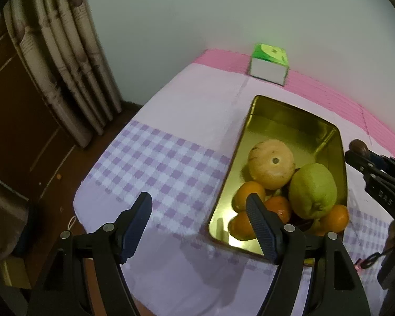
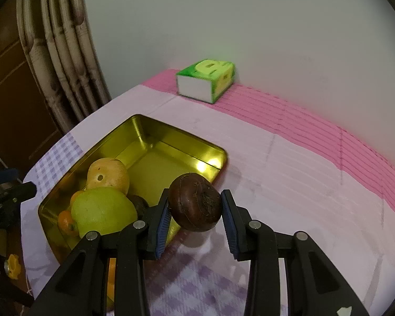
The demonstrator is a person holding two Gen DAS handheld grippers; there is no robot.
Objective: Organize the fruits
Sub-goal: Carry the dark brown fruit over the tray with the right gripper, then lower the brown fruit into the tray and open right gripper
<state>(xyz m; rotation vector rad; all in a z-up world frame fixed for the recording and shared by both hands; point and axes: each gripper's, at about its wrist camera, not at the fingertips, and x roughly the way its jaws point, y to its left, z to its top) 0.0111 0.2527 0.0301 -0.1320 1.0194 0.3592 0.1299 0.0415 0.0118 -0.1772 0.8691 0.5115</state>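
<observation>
A gold metal tin [image 1: 271,113] [image 2: 155,131] lies on the cloth-covered table. It holds a tan round fruit [image 1: 271,164] [image 2: 106,175], a green pear-like fruit [image 1: 312,191] [image 2: 101,212] and several oranges [image 1: 248,194] [image 2: 65,222]. My left gripper [image 1: 198,205] is open above the tin's near left corner, nothing between its fingers. My right gripper [image 2: 194,205] is shut on a dark brown round fruit [image 2: 196,204], held above the tin's right rim. In the left wrist view the right gripper [image 1: 355,155] enters from the right edge with that brown fruit [image 1: 356,144].
A green and white tissue box [image 1: 270,64] [image 2: 206,80] stands at the back by the wall on a pink strip of cloth. Curtains [image 1: 55,60] hang at the left beyond the table edge. A lilac checked cloth [image 1: 155,163] covers the table left of the tin.
</observation>
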